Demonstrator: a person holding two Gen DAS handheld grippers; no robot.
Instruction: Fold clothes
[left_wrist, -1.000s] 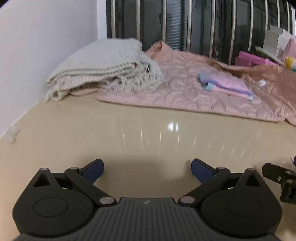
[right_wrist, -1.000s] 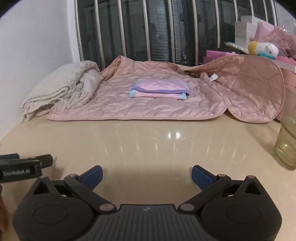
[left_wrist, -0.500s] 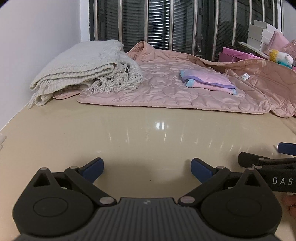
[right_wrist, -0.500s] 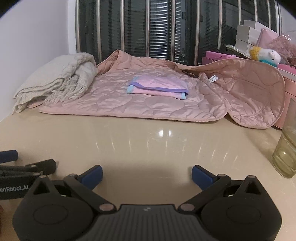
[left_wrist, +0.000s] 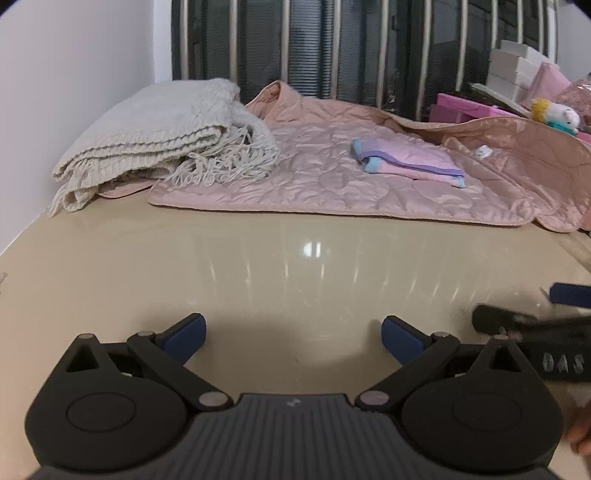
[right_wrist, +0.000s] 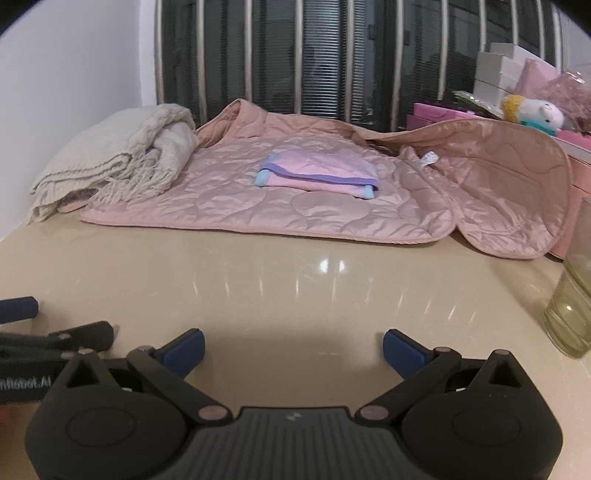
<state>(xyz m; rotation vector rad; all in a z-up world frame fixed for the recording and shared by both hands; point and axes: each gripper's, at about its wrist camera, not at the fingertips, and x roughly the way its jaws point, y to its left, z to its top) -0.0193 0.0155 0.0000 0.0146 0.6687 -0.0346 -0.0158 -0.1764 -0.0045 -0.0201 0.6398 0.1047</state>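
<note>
Since a second ago both hand-held grippers, left (left_wrist: 291, 338) and right (right_wrist: 293, 350), have swung toward the jacket (right_wrist: 295, 199), jaws apart, empty; folding unstarted.

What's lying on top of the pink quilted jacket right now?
A small folded pink garment with purple and blue trim sits on the pink quilted jacket. The cream knitted blanket overlaps its left edge. Anything beneath the blanket or jacket is hidden.

My left gripper (left_wrist: 291, 334) swung right, now squarely facing the pink quilted jacket (left_wrist: 332, 181); my right gripper (right_wrist: 293, 347) edged closer to that jacket (right_wrist: 295, 199), both low.
</note>
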